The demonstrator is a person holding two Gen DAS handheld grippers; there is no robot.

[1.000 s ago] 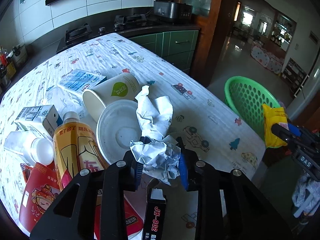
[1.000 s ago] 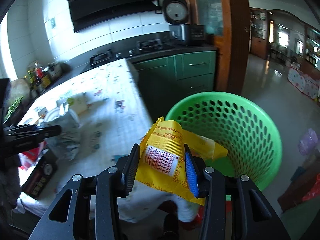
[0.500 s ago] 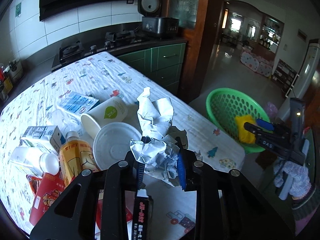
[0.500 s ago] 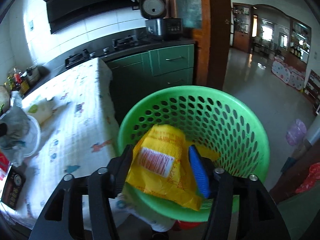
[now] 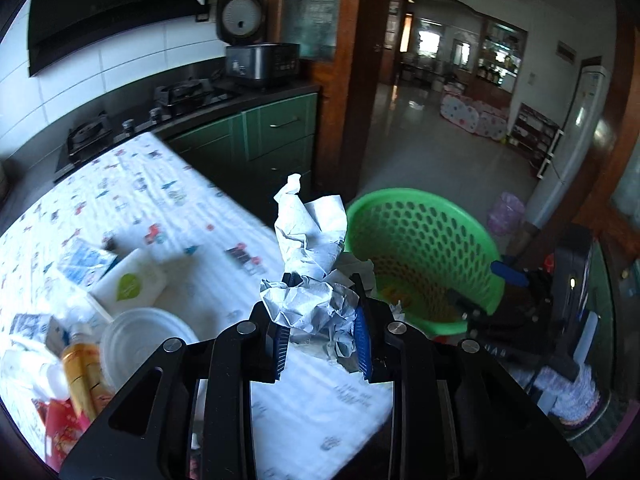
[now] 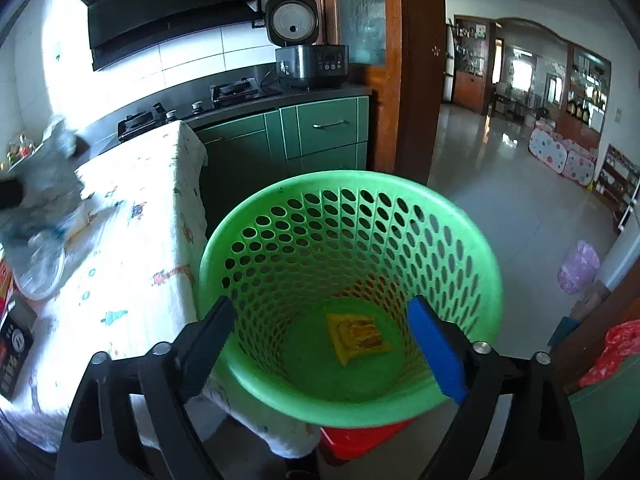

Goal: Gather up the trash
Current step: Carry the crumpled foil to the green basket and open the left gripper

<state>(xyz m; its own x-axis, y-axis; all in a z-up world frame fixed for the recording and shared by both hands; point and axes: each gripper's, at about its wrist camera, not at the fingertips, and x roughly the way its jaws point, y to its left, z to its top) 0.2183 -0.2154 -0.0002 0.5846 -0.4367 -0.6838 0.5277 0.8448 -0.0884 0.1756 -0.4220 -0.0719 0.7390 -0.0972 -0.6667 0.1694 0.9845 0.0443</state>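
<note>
R gripper [image 6: 324,344] over the green basket [image 6: 476,248], jaws opening, nothing between them; yellow wrapper [image 6: 358,334] lies on basket bottom, so 1 item binned. L gripper [image 5: 323,334] clamped on crumpled paper [image 5: 310,264], not yet over basket. Left on table [image 5: 160,184]: lid [image 5: 140,332], cup [image 5: 134,282], bottle [image 5: 82,376], cartons. Far-left items blurred, hard to ID.

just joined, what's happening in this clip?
Trash pickup off a kitchen table. The right gripper is over the green basket, jaws opening and empty; a yellow wrapper lies at the bottom. The left gripper holds crumpled paper above the table edge, near the basket.
</note>
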